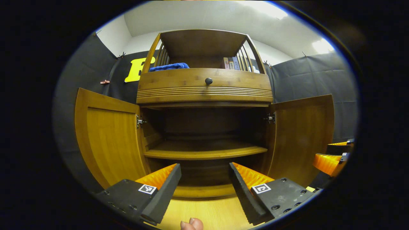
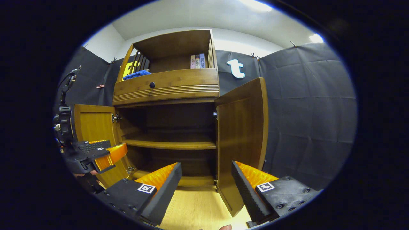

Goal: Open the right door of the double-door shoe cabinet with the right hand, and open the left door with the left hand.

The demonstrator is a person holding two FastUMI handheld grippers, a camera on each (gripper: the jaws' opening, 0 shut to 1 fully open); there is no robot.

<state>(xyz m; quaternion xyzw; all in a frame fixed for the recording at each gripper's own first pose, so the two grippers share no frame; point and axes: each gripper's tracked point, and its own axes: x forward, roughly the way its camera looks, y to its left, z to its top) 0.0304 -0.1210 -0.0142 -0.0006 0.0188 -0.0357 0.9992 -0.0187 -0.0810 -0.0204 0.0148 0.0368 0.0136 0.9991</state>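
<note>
Black-draped booth; shoe cabinet (image 1: 204,86) doors both swung wide, task apparently done. Left gripper (image 1: 204,179) and right gripper (image 2: 206,179) gape, holding nothing.

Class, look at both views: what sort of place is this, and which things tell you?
Probably a staged recording booth, not a lived-in home: black cloth walls surround a wooden shoe cabinet with both doors open, books on top, and handheld tongs before it.
</note>
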